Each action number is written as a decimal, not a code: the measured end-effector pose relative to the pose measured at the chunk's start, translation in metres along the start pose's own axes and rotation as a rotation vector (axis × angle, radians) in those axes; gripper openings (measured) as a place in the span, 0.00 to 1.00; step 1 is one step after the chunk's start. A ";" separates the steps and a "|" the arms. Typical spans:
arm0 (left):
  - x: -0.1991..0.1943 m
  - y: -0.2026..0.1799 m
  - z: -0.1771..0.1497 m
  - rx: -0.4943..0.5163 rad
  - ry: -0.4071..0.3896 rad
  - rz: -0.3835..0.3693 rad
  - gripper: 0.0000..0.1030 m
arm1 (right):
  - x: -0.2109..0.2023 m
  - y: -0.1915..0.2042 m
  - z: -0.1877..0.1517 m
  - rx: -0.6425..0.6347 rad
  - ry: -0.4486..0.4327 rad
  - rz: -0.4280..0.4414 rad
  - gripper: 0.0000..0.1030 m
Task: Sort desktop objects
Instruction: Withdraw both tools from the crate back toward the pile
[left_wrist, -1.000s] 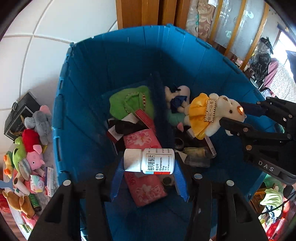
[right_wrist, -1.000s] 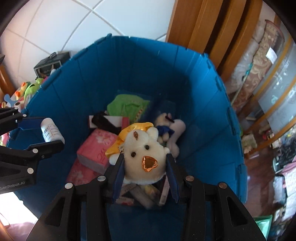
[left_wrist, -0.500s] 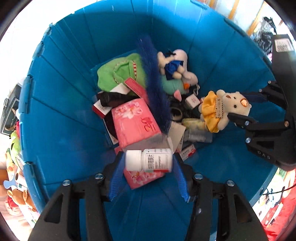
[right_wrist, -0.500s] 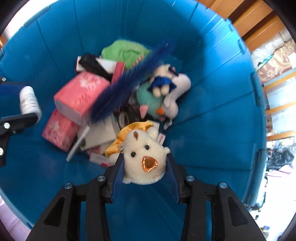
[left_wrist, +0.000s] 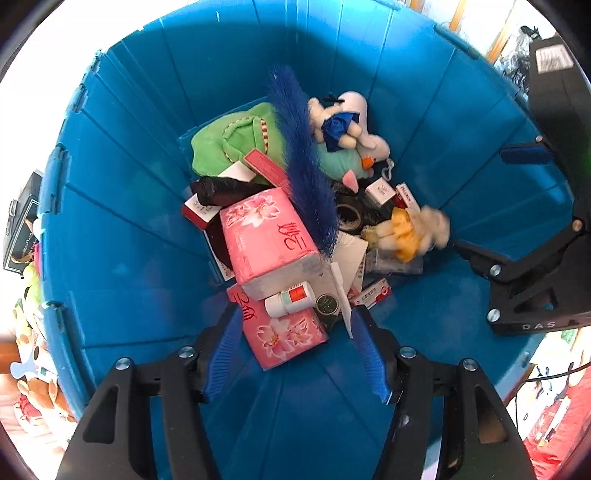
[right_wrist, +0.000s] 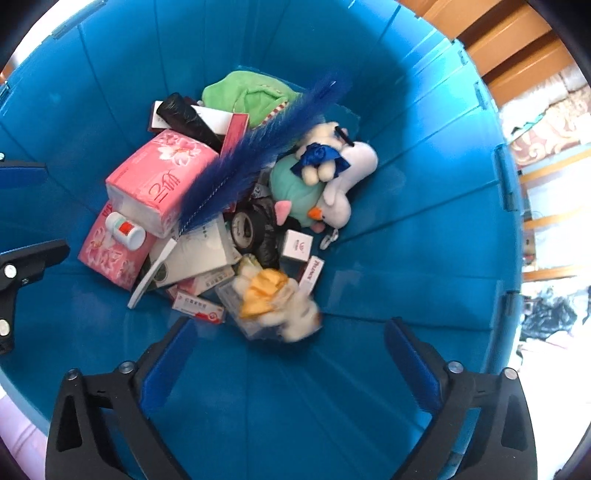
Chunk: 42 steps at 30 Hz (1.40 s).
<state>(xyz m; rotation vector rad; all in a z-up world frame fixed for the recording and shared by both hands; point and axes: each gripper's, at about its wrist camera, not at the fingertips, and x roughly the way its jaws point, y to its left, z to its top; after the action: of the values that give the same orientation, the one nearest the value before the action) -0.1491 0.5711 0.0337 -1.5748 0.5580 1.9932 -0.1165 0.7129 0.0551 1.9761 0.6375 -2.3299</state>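
Note:
Both grippers hang over a big blue bin (left_wrist: 122, 229), also in the right wrist view (right_wrist: 424, 221). My left gripper (left_wrist: 297, 350) is open and empty. The white pill bottle (left_wrist: 290, 298) lies below it on a pink tissue pack (left_wrist: 284, 332); it also shows in the right wrist view (right_wrist: 125, 229). My right gripper (right_wrist: 291, 365) is open and empty. The cream teddy bear in a yellow dress (right_wrist: 277, 299) lies blurred on the pile just beyond it, also seen in the left wrist view (left_wrist: 410, 229). My right gripper shows at the right of the left wrist view (left_wrist: 491, 210).
The bin holds a second pink tissue pack (left_wrist: 266, 236), a blue brush (left_wrist: 306, 166), a green plush (left_wrist: 232, 144), a white plush (left_wrist: 347, 125), a tape roll (right_wrist: 251, 229) and small boxes. More plush toys (left_wrist: 29, 332) lie outside the bin at left.
Both grippers opened over the bin. The pill bottle dropped onto the pink tissue pack and the teddy bear dropped onto the pile, still blurred with motion.

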 end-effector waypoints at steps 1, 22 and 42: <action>-0.004 0.001 -0.001 -0.001 -0.016 0.003 0.58 | -0.003 0.000 0.000 0.000 -0.005 0.006 1.00; -0.115 0.122 -0.097 -0.228 -0.403 0.169 0.58 | -0.133 0.111 0.055 -0.106 -0.373 0.175 1.00; -0.009 0.362 -0.390 -0.901 -0.429 0.424 0.58 | -0.113 0.355 0.122 -0.147 -0.540 0.485 1.00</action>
<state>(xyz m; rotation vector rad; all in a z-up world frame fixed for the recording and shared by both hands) -0.0841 0.0496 -0.0511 -1.4458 -0.2618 3.0647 -0.1114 0.3211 0.0727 1.1790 0.2434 -2.2609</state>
